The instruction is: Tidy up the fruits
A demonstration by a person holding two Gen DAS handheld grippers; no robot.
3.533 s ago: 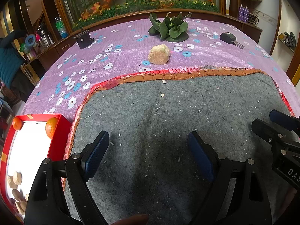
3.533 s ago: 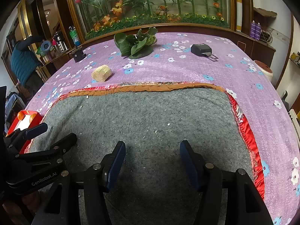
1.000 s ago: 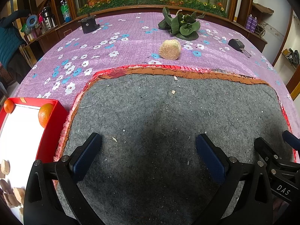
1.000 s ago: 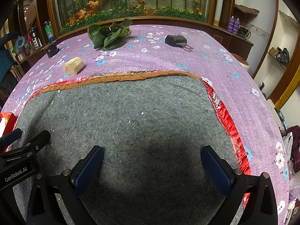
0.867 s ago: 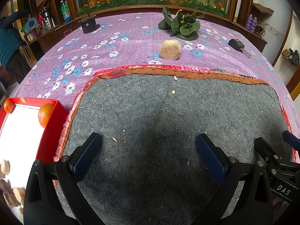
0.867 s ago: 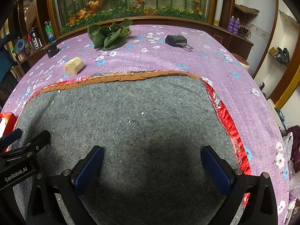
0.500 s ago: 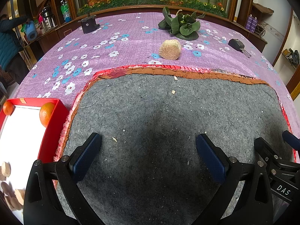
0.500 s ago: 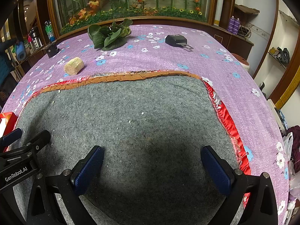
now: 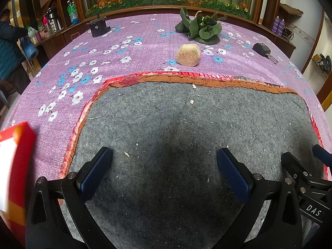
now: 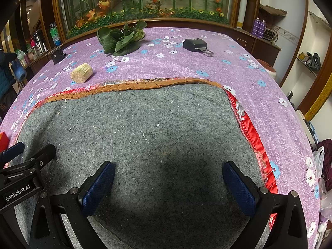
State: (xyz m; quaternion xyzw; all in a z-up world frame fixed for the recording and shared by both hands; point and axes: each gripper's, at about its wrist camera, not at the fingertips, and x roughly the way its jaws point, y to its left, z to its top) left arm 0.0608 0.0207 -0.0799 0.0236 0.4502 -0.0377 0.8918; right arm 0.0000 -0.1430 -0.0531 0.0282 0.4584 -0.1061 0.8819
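The surface is wide and draped in a purple cloth dotted with white and blue flowers; on its near half lies a grey felt mat edged with a red and orange frill, its nap speckled with pale crumbs. Both tools hang low over that mat, side by side — the left tool with its blue-padded fingers spread wide and nothing between them; the right tool spread just as wide, also bare, and its black tip pokes into the right edge of the left camera's view. At the far left of the left view sits a red box with a white inside, blurred, just off the mat's left edge; a spot of orange shows at its upper corner, but whether that is fruit I cannot tell, and no fruit is plainly in view elsewhere. Toward the far side of the cloth rests a bunch of dark green leaves; nearer, just beyond the frill, a small tan straw-coloured bundle lies on its side; well to the right lies a black car key with its blade out; at the far left edge stands a small black block — apart from everything else.
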